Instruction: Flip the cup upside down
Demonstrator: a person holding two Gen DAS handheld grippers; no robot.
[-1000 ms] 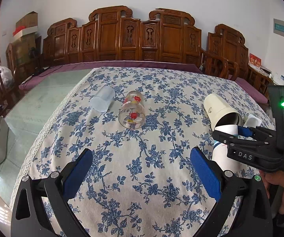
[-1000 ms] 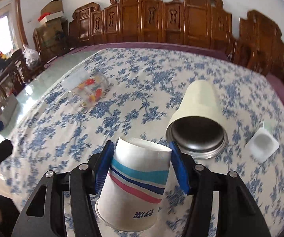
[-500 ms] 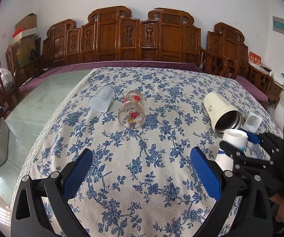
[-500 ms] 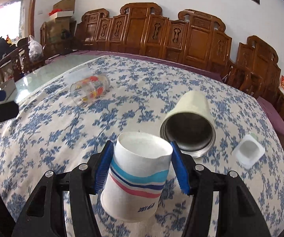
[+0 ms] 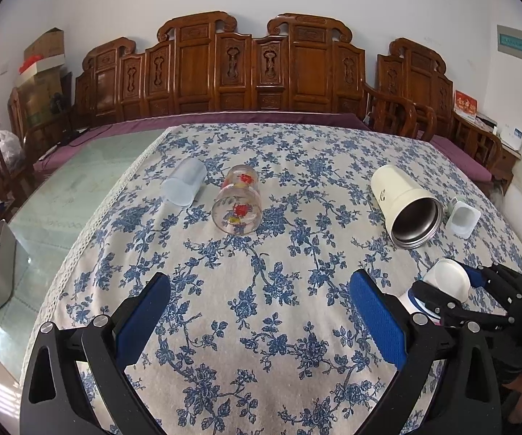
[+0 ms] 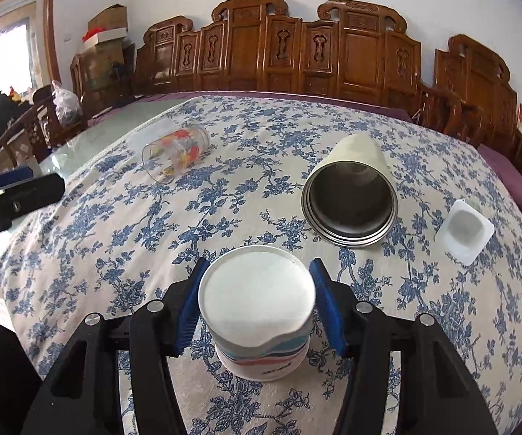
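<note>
My right gripper [image 6: 257, 301] is shut on a white paper cup [image 6: 257, 311] with blue and red stripes. The cup is upside down, base up, its rim at or just above the flowered tablecloth [image 6: 123, 239]; I cannot tell if it touches. In the left wrist view the same cup [image 5: 442, 279] shows at the lower right, held by the right gripper [image 5: 453, 290]. My left gripper [image 5: 261, 315] is open and empty above the near part of the cloth.
A cream steel-lined tumbler [image 6: 351, 203] lies on its side beyond the paper cup. A small white plastic cup [image 6: 464, 232] lies at the right. A printed glass [image 5: 237, 204] and a frosted plastic cup [image 5: 185, 185] lie at the far left. Carved wooden chairs [image 5: 257, 69] line the far side.
My right gripper has lowered the paper cup and tipped it further over, so its base now faces the camera. The left gripper has stayed still.
</note>
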